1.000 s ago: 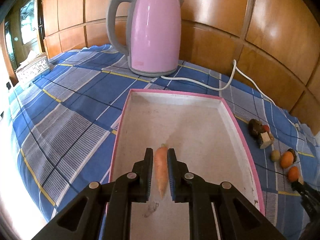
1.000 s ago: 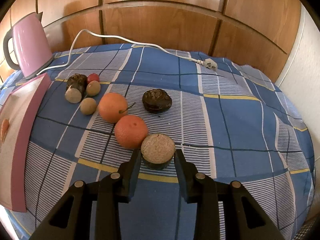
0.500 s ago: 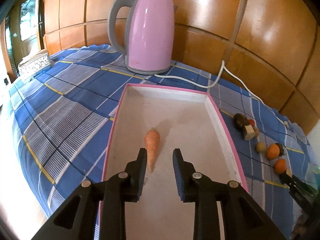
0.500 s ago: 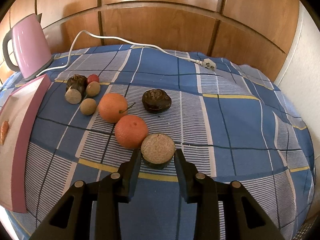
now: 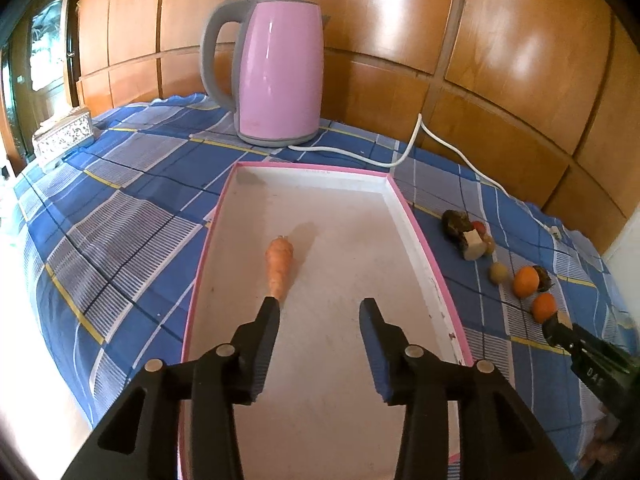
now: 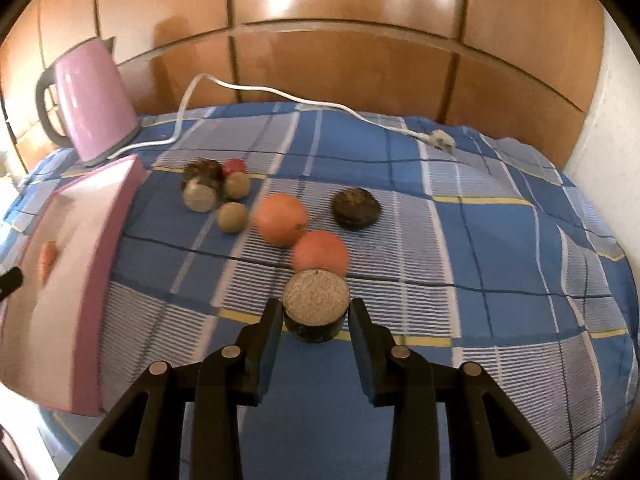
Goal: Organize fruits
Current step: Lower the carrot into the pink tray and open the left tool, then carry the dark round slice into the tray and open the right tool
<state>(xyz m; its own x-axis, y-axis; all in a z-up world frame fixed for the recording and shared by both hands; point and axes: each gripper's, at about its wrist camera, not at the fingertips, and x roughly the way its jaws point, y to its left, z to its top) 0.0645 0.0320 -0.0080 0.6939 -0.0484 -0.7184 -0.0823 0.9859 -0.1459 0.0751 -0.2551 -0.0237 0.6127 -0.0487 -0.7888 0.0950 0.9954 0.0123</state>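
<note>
A pink-rimmed white tray (image 5: 420, 236) holds one carrot (image 5: 279, 266). My left gripper (image 5: 319, 312) is open above the tray, just behind the carrot's tip, and holds nothing. My right gripper (image 6: 316, 316) is open around a dark cut fruit half (image 6: 316, 304) on the blue checked cloth; the fingers stand beside it with a small gap on each side. Behind it lie two oranges (image 6: 320, 254) (image 6: 281, 219), a dark round fruit (image 6: 356, 208), two small tan fruits (image 6: 232, 217), a small red fruit (image 6: 234, 166) and a cut dark piece (image 6: 202, 190).
A pink kettle (image 5: 276, 76) stands behind the tray, its white cord (image 6: 280, 96) trailing along the back to a plug (image 6: 440, 140). A patterned tissue box (image 5: 64, 136) sits at far left. A wooden wall backs the table.
My left gripper opened, released the carrot into the tray and drew back. My right gripper stayed open around the cut fruit half and tilted slightly.
</note>
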